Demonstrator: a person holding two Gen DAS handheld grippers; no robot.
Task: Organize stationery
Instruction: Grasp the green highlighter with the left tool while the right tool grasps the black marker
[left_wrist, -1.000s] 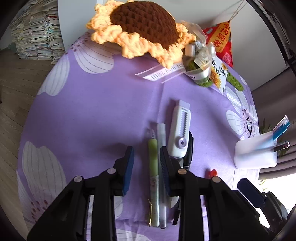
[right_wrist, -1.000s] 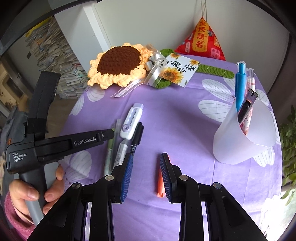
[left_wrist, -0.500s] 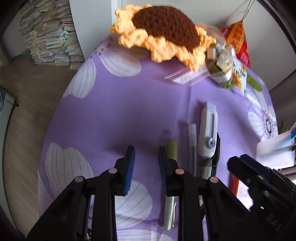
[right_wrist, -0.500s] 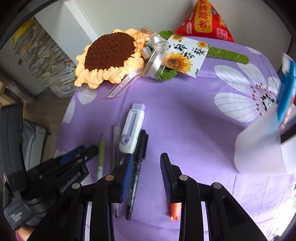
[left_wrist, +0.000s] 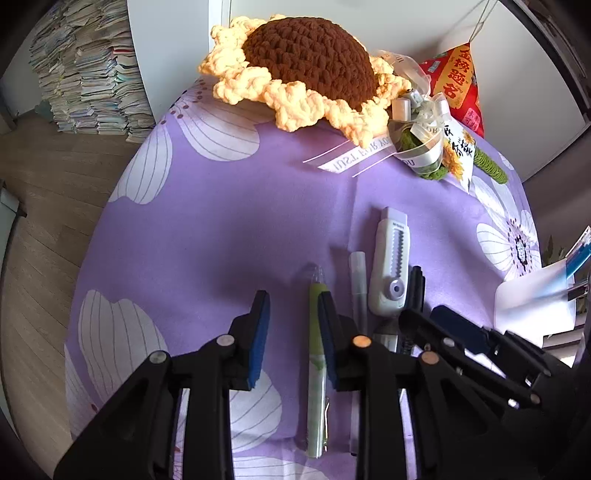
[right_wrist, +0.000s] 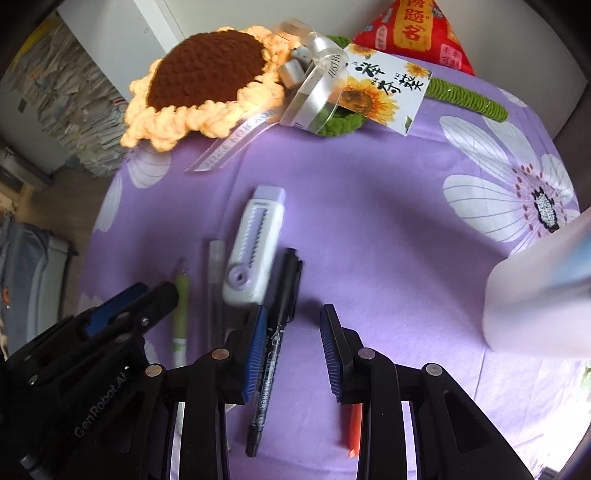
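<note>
Stationery lies in a row on the purple flowered tablecloth (left_wrist: 207, 236): a green pen (left_wrist: 317, 354), a clear pen (left_wrist: 358, 280), a white and lilac box cutter (left_wrist: 389, 266) and a black marker (right_wrist: 279, 332). An orange pen (right_wrist: 354, 428) lies under my right gripper's right finger. My left gripper (left_wrist: 293, 317) is open and empty, its right finger beside the green pen. My right gripper (right_wrist: 293, 332) is open and empty, low over the cloth, with the black marker just inside its left finger. A white pen holder (right_wrist: 535, 295) stands at the right.
A crocheted sunflower (left_wrist: 306, 70) with ribbon and card (right_wrist: 380, 88) lies at the back, next to a red pouch (right_wrist: 413, 33). The table's round edge drops to a wooden floor (left_wrist: 40, 206) on the left, with stacked books (left_wrist: 88, 74) behind.
My right gripper has moved left and lower, from over the orange pen to beside the black marker. My left gripper shifted left, so the green pen now lies at its right finger.
</note>
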